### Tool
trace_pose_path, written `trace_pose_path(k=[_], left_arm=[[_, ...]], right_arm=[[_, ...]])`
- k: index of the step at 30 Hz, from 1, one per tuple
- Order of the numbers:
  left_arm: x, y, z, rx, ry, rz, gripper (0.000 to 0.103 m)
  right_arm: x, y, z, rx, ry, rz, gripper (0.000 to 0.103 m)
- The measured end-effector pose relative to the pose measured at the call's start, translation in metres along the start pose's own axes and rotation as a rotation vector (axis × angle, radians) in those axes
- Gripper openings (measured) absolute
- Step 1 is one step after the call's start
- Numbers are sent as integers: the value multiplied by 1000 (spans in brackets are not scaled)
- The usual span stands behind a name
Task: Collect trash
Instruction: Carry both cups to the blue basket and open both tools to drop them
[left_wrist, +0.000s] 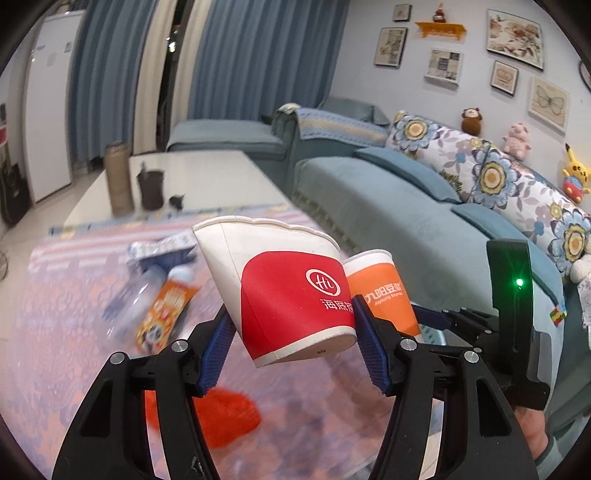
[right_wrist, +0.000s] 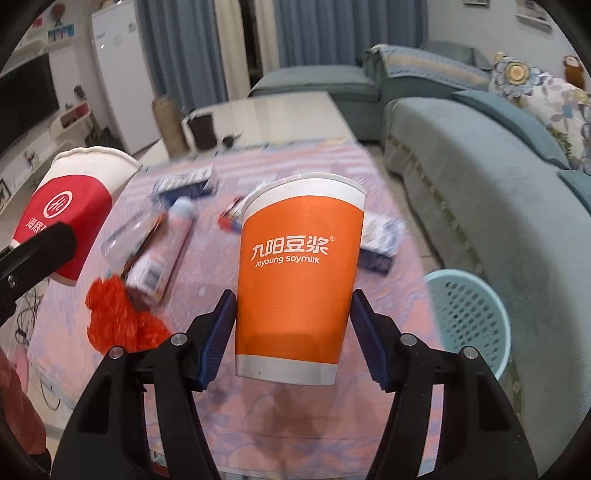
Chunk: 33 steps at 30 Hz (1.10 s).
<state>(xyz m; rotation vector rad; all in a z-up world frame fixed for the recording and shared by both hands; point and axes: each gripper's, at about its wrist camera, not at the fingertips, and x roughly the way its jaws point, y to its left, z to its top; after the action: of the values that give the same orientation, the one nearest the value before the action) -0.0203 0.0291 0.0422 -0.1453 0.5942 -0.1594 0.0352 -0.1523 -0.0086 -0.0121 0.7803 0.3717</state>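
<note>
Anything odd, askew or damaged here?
The red cup in the left gripper is tilted and its rim looks squashed out of round. The orange cup in the right gripper sits upright, undamaged.

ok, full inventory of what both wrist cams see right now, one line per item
red paper cup: 1, red and white, tilted, in left gripper
orange soymilk cup: 1, orange and white, upright, in right gripper
plastic bottle: 1, clear with white cap, lying on tablecloth
red plastic bag: 1, red, crumpled, on tablecloth near bottle
wrappers: several, blue-white, scattered on tablecloth
waste basket: 1, light blue, beside sofa
sofa: 1, blue-grey, right of table
left gripper: shut on red paper cup
right gripper: shut on orange soymilk cup
</note>
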Motion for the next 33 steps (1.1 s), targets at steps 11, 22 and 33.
trace_pose_path(k=[11,22,33], left_arm=[[39,-69,40,94,-20,-86,60],[145,-131,38,161,93,-247,60],[264,-159,-17,151,364,-362,61]], right_arm=[[-28,-90,7,157,-78,-62,59],[-6,-204,-31,376,-40,-185,60],[91,-282,-87,587,183,-248,61]])
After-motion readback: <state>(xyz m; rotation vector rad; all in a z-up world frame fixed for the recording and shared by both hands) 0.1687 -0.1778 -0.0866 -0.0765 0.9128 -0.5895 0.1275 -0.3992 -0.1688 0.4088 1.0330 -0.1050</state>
